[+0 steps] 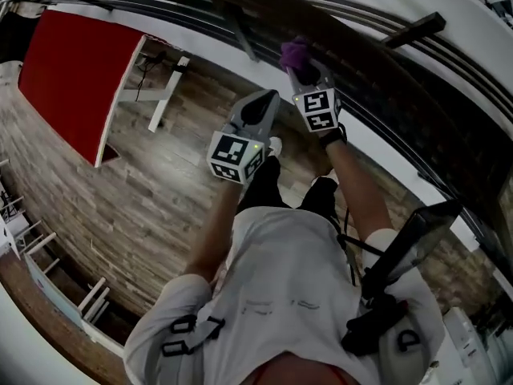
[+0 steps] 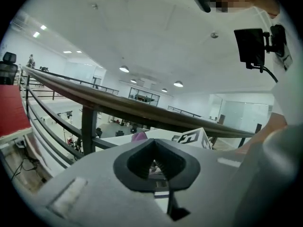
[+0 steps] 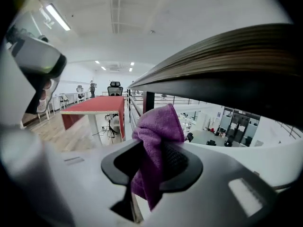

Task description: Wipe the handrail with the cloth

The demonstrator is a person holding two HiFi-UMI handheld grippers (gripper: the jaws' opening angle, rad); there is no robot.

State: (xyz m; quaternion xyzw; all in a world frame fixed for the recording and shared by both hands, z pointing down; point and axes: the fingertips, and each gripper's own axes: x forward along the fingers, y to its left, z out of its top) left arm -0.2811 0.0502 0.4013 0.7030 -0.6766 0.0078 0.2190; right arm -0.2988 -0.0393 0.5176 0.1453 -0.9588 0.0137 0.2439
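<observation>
Grippers, we count two in head view, left gripper (image 1: pixel 268 101) lower, right gripper (image 1: pixel 300 69) with one purple cloth (image 1: pixel 294 52) near one handrail (image 1: pixel 385 79), left gripper view, jaws together on nothing, right gripper view, jaws clamped on cloth, just below handrail.

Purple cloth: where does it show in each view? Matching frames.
Head view: purple cloth top centre, at the right gripper's tip.
Left gripper view: small purple patch at centre, beside the marker cube.
Right gripper view: centre, clamped between its jaws.
Shared landmark: the handrail, near the cloth in every view.
</observation>
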